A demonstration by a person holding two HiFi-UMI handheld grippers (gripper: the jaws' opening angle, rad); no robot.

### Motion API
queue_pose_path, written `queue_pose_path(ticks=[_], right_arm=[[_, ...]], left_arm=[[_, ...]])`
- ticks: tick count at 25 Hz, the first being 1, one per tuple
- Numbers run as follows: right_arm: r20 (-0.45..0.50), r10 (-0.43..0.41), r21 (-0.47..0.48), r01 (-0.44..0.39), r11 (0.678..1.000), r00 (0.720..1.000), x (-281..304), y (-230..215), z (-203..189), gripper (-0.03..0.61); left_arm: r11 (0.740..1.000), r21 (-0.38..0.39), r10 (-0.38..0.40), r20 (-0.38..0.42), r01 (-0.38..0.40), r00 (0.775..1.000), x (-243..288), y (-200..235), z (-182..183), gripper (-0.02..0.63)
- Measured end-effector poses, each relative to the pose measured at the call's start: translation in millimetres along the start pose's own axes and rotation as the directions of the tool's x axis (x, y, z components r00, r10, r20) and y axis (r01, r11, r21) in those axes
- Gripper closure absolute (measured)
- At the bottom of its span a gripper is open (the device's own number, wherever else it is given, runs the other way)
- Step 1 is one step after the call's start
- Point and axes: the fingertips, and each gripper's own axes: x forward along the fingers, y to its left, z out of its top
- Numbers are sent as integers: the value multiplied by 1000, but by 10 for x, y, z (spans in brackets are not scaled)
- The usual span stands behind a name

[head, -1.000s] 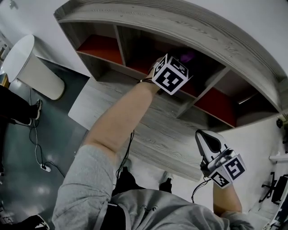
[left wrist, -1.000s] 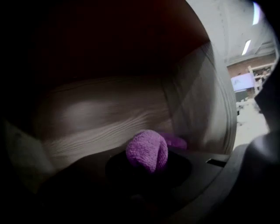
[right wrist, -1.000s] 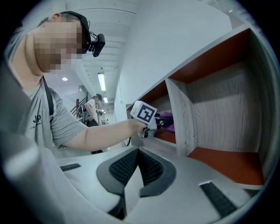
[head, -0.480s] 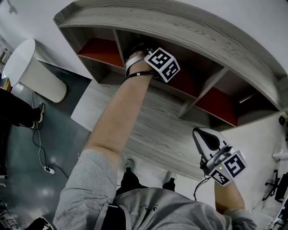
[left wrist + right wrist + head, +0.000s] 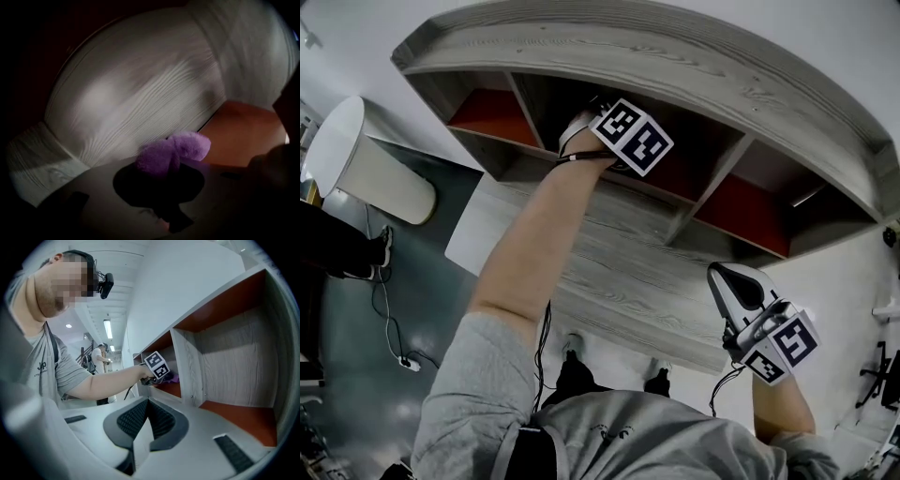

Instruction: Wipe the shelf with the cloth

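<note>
Cloth: left gripper view. Purple, fluffy, bunched. I'm pinching it in the left gripper, jaws clamped on its lower part, tuft poking out past the tips.
Wood-grain panel: inside of the shelf, filling most of the view beyond the cloth. Can't tell if the tuft is touching it.
Red floor: orange-red board, lower right, beside the tuft.
Wipe tip: I'm judging only a small tuft is meeting the surface, so I'd be tilting the tips down to press more cloth flat, w/ long even strokes into the corner.
Right gripper: right gripper view. Jaws together, nothing btwn them, idling outside the shelf.
Far side: I'm seeing the left gripper low in a further compartment, cloth at its tips, on or just above that red floor.
Left gripper: head view. I'm reaching it into the middle compartment of the shelf. Cloth hidden behind the marker cube.
Right gripper: hanging low, well apart from the left, by the wood ledge.
Risk: grip is small, so pushing hard could be pulling the cloth loose. Moderate pressure seems best.
</note>
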Motion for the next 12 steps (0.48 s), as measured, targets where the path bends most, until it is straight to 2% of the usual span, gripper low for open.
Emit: queue_pose_path(ticks=[4,7,12], right_arm=[[-1,3,2,-3,1000,1000,33,15,0,557],[-6,-4,2,4,1000,1000,31,-4,-3,557],[-5,-15,0,15,1000,1000,6,-47,37,557]], left_arm=[[995,56,-90,108,85,990,-108,-409,332,545],[979,72,-202,189,191,961,-205,-728,589,541],[957,160,-274,225,242,935,-279,-967,775,541]])
